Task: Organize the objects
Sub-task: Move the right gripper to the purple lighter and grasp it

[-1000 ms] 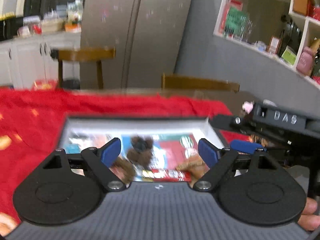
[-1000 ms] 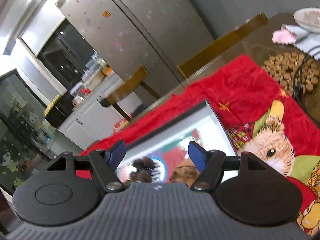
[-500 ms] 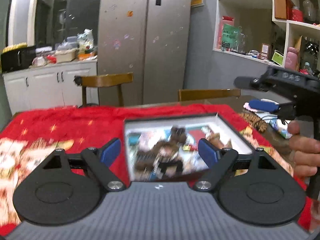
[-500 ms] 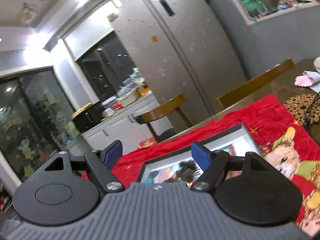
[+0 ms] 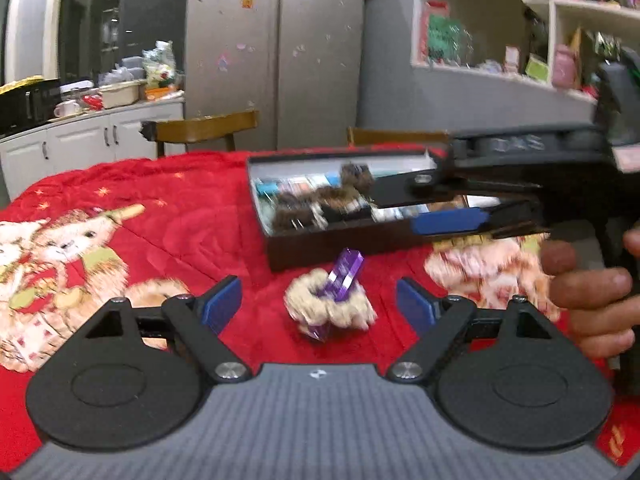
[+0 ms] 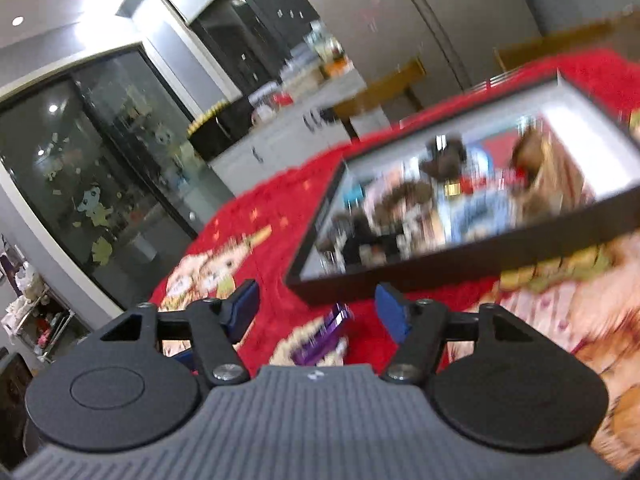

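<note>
— What's that on the desk?
— A cream scrunchie (image 5: 332, 310) with a purple clip (image 5: 344, 270) stuck up through it, tilted. It lies on the red cloth (image 5: 192, 216), just at the 6 o'clock side of the black box (image 5: 344, 246).
— And the box?
— Shallow, white inside, full of blurred dark furry bits.
— Grippers?
— Left gripper (image 5: 319, 304) gapes wide, empty, scrunchie ahead of it. Right gripper (image 6: 316, 312) has just been closing; nothing pinched, clip between its fingers.
</note>
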